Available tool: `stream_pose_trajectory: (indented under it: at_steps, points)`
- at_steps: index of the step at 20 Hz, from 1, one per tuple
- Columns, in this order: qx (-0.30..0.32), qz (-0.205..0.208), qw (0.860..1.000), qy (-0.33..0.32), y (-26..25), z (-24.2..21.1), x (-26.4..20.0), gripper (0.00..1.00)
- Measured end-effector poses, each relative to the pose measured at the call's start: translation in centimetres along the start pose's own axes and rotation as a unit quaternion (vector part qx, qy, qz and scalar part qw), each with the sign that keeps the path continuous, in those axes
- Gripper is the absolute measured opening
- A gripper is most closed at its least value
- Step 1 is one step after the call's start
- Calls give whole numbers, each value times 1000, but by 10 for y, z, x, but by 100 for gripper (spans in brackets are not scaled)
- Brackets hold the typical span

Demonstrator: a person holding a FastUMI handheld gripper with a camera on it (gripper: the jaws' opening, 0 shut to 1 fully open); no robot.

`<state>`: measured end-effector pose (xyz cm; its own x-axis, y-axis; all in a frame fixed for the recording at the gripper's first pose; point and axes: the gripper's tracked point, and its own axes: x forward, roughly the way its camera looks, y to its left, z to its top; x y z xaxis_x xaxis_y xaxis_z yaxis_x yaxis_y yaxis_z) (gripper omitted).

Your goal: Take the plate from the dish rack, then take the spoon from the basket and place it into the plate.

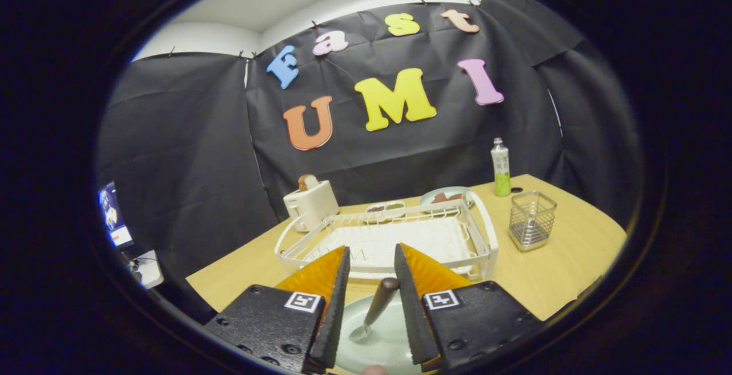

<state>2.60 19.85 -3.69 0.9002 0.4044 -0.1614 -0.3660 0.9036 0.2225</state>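
Table point(572, 260) edge near; gripper point(372, 260) fingers released w/ spoon point(374, 309) between, resting in plate point(377, 346), rack point(394, 238) just ahead

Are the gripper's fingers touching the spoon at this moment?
Apart. In the gripper view the spoon lies in the plate between the open gripper fingers, with a visible gap on each side of its handle.

I am holding my hand-held gripper point(372, 260) over the table point(566, 260) with its fingers standing apart, and the spoon point(373, 309) is lying between them on the plate point(377, 346), touching neither finger. Just beyond the fingertips the white dish rack point(394, 238) is sitting, with the wire basket point(532, 220) beside it, and a toaster point(310, 203) and a bottle point(501, 167) are standing farther back.
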Motion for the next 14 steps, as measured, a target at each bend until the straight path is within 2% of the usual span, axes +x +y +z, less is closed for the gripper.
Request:
stream_pose_trajectory:
  at_steps: [4,7,14]
  points:
    - [-22,-21,999,-31,-15,23,-11,87]
    - [-40,-35,998,-37,-25,31,-16,100]
    - [-79,-84,990,-76,-33,68,-41,100]
